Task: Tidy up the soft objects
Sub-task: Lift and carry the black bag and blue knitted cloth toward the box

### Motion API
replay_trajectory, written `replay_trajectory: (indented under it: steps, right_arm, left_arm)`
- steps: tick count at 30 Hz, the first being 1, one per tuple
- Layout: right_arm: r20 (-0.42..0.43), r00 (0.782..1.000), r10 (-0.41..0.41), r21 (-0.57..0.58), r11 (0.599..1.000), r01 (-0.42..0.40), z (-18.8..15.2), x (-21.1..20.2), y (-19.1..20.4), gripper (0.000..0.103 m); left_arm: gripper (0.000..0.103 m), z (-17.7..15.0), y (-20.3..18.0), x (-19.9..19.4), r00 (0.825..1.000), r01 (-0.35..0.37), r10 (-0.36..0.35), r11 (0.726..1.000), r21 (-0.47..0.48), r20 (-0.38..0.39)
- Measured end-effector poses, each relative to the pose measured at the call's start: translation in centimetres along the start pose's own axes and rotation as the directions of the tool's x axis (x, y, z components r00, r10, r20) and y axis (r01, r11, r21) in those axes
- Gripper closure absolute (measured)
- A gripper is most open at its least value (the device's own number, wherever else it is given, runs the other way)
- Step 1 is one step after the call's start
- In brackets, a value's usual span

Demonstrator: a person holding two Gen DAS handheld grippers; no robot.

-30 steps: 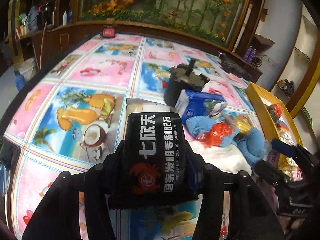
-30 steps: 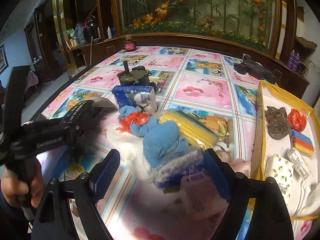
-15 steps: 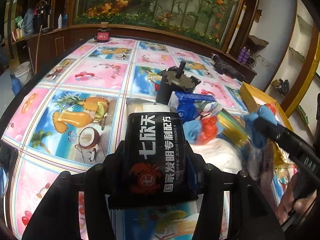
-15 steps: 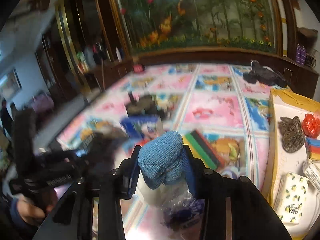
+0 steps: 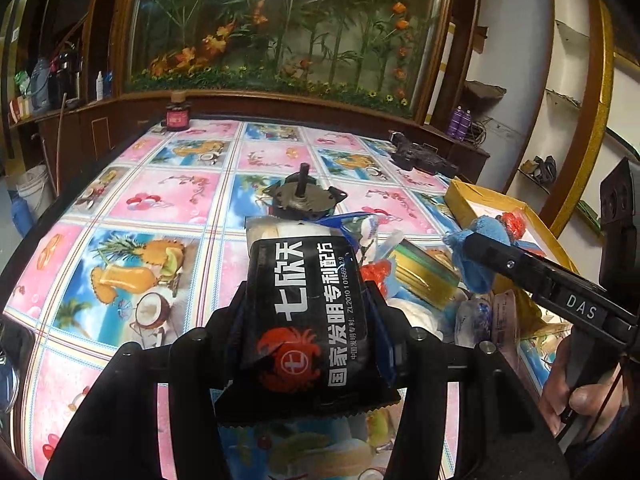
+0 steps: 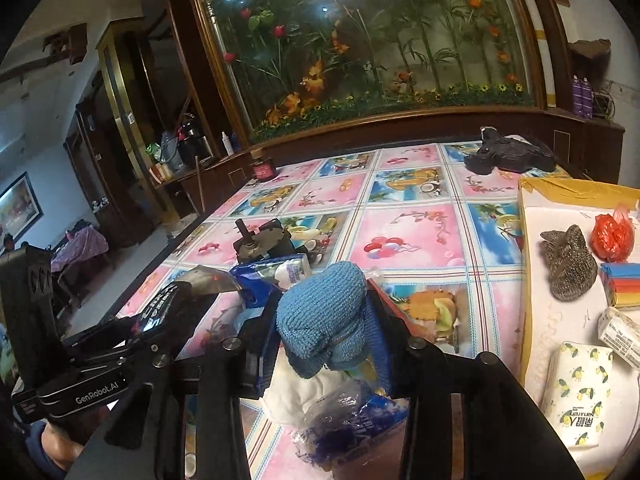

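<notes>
My left gripper (image 5: 308,320) is shut on a black snack packet (image 5: 308,312) with white Chinese print and a red crab logo, held above the table. My right gripper (image 6: 324,320) is shut on a blue knitted cloth (image 6: 322,320) and holds it lifted above the pile; the cloth also shows in the left wrist view (image 5: 478,248). Under it lie a white cloth (image 6: 304,396), a blue plastic pack (image 6: 352,428) and a blue tissue pack (image 6: 276,276). The yellow-rimmed box (image 6: 568,190) at the right holds a grey knitted item (image 6: 568,260), a red bag (image 6: 612,236) and a lemon-print tissue pack (image 6: 580,392).
A black motor part (image 5: 302,196) stands behind the pile on the patterned tablecloth (image 5: 172,196). A dark bundle (image 6: 508,156) lies at the far right edge, a red jar (image 5: 177,116) at the far left edge. A gold-green packet (image 5: 424,272) lies in the pile.
My right gripper closed on the blue knitted cloth and lifted it off the pile, toward the box. My left gripper rose slightly, still holding the black packet.
</notes>
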State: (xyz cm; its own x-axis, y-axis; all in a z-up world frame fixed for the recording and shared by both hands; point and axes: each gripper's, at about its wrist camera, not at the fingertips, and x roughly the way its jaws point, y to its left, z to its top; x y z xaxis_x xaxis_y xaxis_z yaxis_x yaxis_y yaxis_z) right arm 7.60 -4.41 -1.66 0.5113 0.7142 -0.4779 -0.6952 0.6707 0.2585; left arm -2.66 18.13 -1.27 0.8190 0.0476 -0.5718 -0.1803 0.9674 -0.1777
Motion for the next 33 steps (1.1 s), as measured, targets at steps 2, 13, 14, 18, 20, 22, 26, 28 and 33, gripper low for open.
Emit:
replay_trajectory:
  steps: [2,13,14,18,20,22,26,28,33]
  right_arm:
    - [0.006,1.0,-0.001,-0.007,1.0,0.001,0.0,-0.1,0.2,0.064]
    - [0.01,1.0,-0.003,0.01,1.0,0.003,-0.2,-0.4,-0.7,0.064]
    - [0.01,1.0,-0.002,0.012,1.0,0.002,-0.2,-0.4,-0.8,0.064]
    - [-0.001,1.0,0.006,0.027,1.0,-0.006,-0.5,-0.4,-1.0,0.064]
    - [-0.004,1.0,0.002,0.029,1.0,-0.002,-0.6,-0.5,-1.1,0.064]
    - [-0.003,1.0,0.0,0.029,1.0,0.0,-0.6,-0.6,-1.1,0.064]
    - [-0.007,1.0,0.007,0.035,0.999,-0.006,-0.6,-0.7,-1.0,0.064]
    - [-0.006,1.0,0.013,0.03,0.999,-0.013,-0.5,-0.8,-0.9,0.064]
    - [-0.009,1.0,0.016,0.036,0.999,-0.016,-0.5,-0.8,-1.0,0.064]
  left_arm:
    - [0.052,0.0,-0.3,-0.1,1.0,0.02,-0.02,1.0,0.012,0.003]
    - [0.052,0.3,-0.3,-1.2,0.997,0.007,-0.009,1.0,0.026,0.075]
    - [0.052,0.3,-0.2,-1.2,0.997,0.001,-0.002,1.0,0.024,0.079]
    - [0.051,0.2,-0.2,-1.4,0.996,-0.008,0.006,1.0,0.024,0.086]
    - [0.052,0.2,-0.3,-1.4,0.997,-0.008,0.006,1.0,0.028,0.081]
    - [0.052,0.2,-0.4,-1.4,0.997,-0.005,0.002,0.999,0.035,0.079]
    - [0.052,0.2,-0.5,-1.5,0.997,0.016,-0.019,0.999,0.036,0.073]
    - [0.052,0.2,-0.6,-1.4,0.997,0.024,-0.027,0.999,0.037,0.069]
    - [0.052,0.2,-0.7,-1.2,0.997,0.037,-0.039,0.999,0.038,0.061]
